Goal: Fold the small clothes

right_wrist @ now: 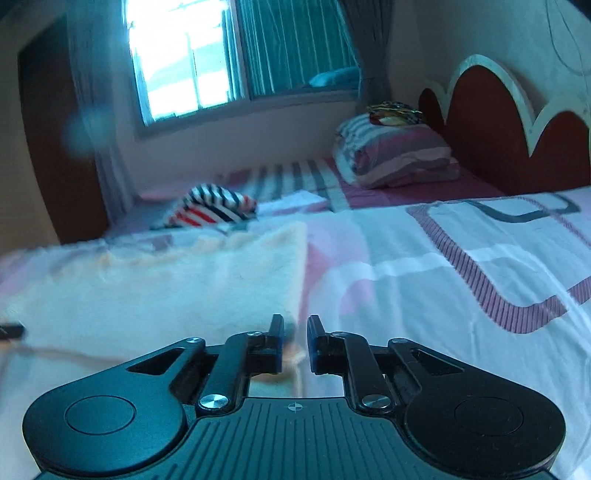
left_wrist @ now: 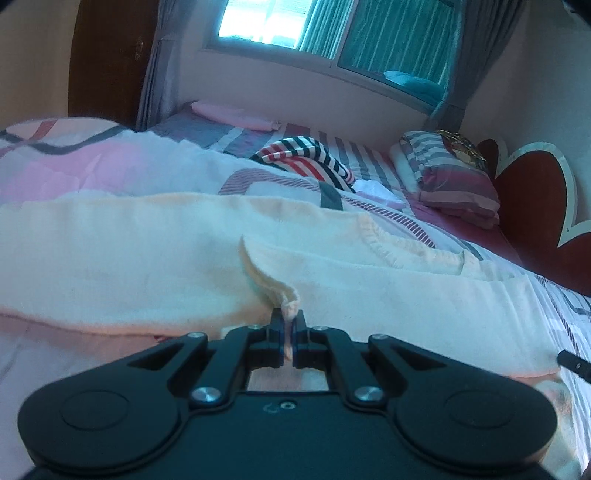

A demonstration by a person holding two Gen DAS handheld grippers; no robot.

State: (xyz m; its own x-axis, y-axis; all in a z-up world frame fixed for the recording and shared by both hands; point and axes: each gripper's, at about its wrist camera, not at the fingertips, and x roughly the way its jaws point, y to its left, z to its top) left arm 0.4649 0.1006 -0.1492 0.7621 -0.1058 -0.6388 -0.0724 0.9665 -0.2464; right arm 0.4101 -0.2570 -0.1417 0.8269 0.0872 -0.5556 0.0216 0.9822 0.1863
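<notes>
Left tongs (left_wrist: 287, 325) pinched shut on cloth, right tongs (right_wrist: 295, 332) slightly parted, both angled downward

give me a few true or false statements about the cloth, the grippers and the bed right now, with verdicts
1. The left gripper is pinching a fold of the cream cloth. True.
2. The right gripper is shut tight on the striped garment. False: its jaws stand apart with a gap, near the cream cloth's corner; the striped garment lies far off on the bed.
3. The striped garment lies crumpled beyond the cream cloth, nearer the window. True.
4. The cream cloth is hanging from the headboard. False: it lies spread on the bed.
5. A folded blanket sits beside the headboard. True.
</notes>
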